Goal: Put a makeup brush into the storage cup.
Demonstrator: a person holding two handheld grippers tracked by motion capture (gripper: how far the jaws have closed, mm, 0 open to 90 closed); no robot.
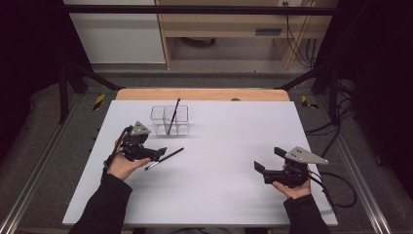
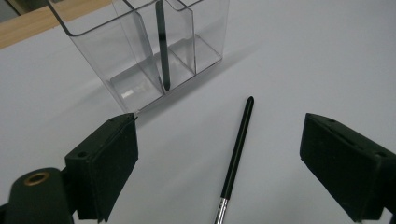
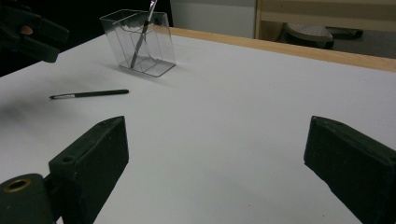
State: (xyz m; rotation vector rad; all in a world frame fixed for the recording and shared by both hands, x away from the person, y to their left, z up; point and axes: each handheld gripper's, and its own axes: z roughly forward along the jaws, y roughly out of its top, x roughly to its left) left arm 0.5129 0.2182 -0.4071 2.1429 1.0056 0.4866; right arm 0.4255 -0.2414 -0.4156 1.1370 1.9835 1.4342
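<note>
With its jaws spread wide, the left gripper (image 2: 219,154) straddles the loose paintbrush (image 2: 236,156) at five o'clock of the clear organiser (image 2: 116,60), while the right gripper (image 1: 272,161) waits open.

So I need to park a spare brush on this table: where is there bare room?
Free: the wide white stretch between the clear holder and the right gripper. Crowded: around the left gripper, where the loose brush lies near the holder.
</note>
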